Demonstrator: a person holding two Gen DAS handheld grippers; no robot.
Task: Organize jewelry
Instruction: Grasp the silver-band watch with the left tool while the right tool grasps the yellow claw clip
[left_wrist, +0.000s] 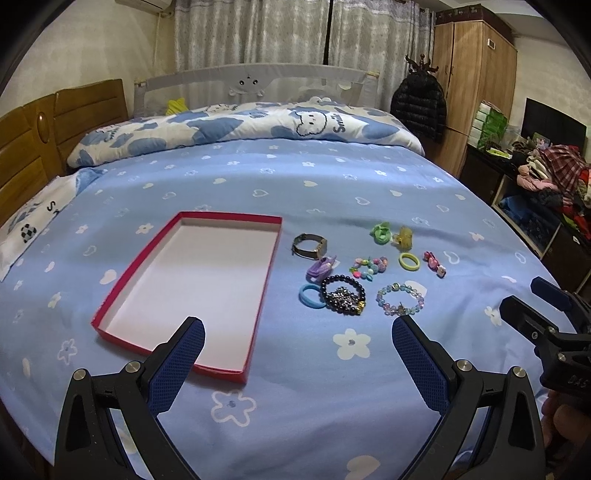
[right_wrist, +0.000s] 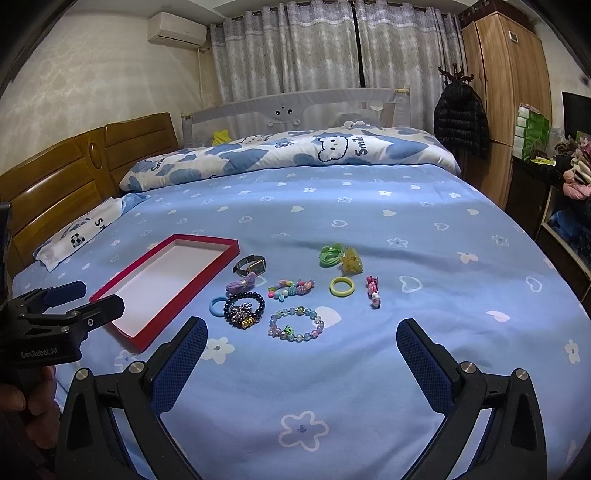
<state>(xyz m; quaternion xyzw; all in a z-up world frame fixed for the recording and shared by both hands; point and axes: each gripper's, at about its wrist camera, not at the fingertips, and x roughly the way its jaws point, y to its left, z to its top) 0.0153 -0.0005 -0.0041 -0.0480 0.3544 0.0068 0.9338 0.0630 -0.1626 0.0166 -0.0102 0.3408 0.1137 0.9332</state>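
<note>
A: Right of the shallow red cardboard box with the white floor (left_wrist: 110, 312), nothing in it yet: the jewelry, on the blue flowered bedsheet (right_wrist: 332, 387).

B: Claws?

A: Left gripper (left_wrist: 297, 334) and right gripper (right_wrist: 301, 334) both spread wide, holding nothing, short of the pieces.

B: Risk?

A: Black bead bracelet (right_wrist: 244, 309) overlaps a chain; likely snags together. Pale glass-bead bracelet (right_wrist: 296, 324) lies nearest the right gripper.

light: dim, warm indoor | shadows: soft | focus: fairly sharp | edges: strong fisheye bend, dark vignette corners
</note>
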